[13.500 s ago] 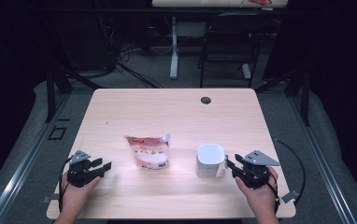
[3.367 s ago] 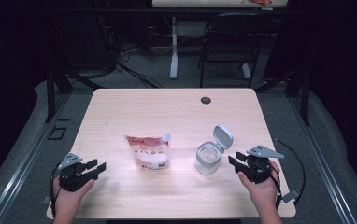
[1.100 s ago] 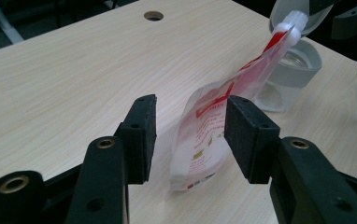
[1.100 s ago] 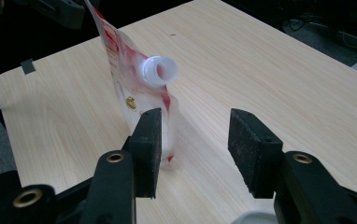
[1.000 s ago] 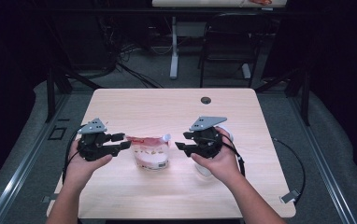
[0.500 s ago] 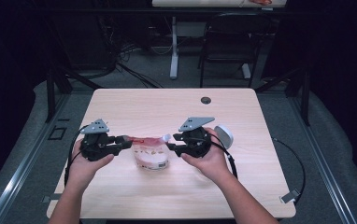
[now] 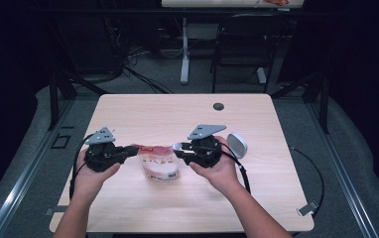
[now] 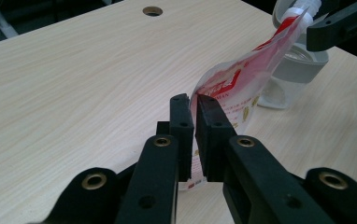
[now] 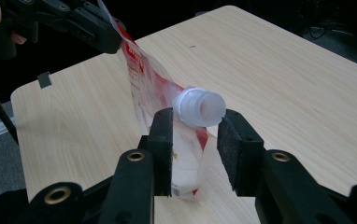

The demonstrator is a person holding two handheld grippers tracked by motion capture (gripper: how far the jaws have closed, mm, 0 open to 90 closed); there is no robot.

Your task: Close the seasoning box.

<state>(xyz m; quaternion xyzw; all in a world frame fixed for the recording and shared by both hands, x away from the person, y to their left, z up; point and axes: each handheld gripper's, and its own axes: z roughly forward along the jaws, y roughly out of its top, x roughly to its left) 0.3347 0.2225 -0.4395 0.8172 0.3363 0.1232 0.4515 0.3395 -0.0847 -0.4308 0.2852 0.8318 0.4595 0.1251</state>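
1. the left hand-held gripper has closed tight on the top corner of the red-and-white pouch; its jaws have just been closing and now pinch the film flat between the pads.
2. the right hand-held gripper has its jaws part open on either side of the pouch's white cap; they have just been closing, with the cap between them, and the pads look close to the cap but not yet pressing on it.
3. risk: the cap is round and tilted, so the jaws may close on its edge and it may squirt out sideways.
4. risk: the left grip is on thin film alone, so a hard twist or pull at the cap may drag the film out of the pads or tear it.
5. risk: the open white container sits on the table just behind the right hand-held gripper, and a swing of that hand may knock it.
6. the pouch hangs between the two hand-held grippers, its corner inside the left one's jaws, its cap at the right one's fingertips, its bottom near the table.
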